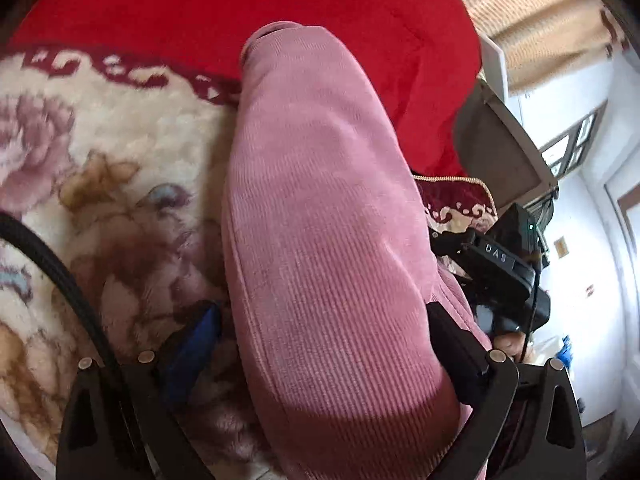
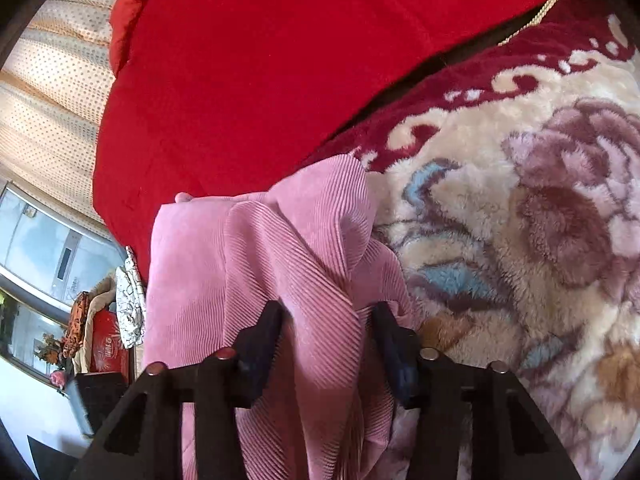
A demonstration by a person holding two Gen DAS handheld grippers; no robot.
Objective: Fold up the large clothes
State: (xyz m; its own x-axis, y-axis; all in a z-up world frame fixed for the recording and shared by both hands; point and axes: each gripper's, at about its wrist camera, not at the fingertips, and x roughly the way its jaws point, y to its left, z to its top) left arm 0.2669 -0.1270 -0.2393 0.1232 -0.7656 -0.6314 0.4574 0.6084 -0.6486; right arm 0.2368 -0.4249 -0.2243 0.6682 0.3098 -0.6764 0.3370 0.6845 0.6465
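The pink corduroy garment (image 1: 320,240) is lying in a long bundle down the middle of the left wrist frame, over the floral fleece blanket (image 1: 100,160) on the bed. In the right wrist frame it (image 2: 248,280) is bunching at lower centre. The left tongs (image 1: 320,344) are standing wide apart with the bundle between the 2 fingers, not pinching it. The right tongs (image 2: 328,344) are half apart around a hanging fold; whether the pads are pressing it I cannot tell. A red quilt (image 2: 260,80) is filling the upper frame, a dotted curtain (image 2: 52,100) sitting at the left.
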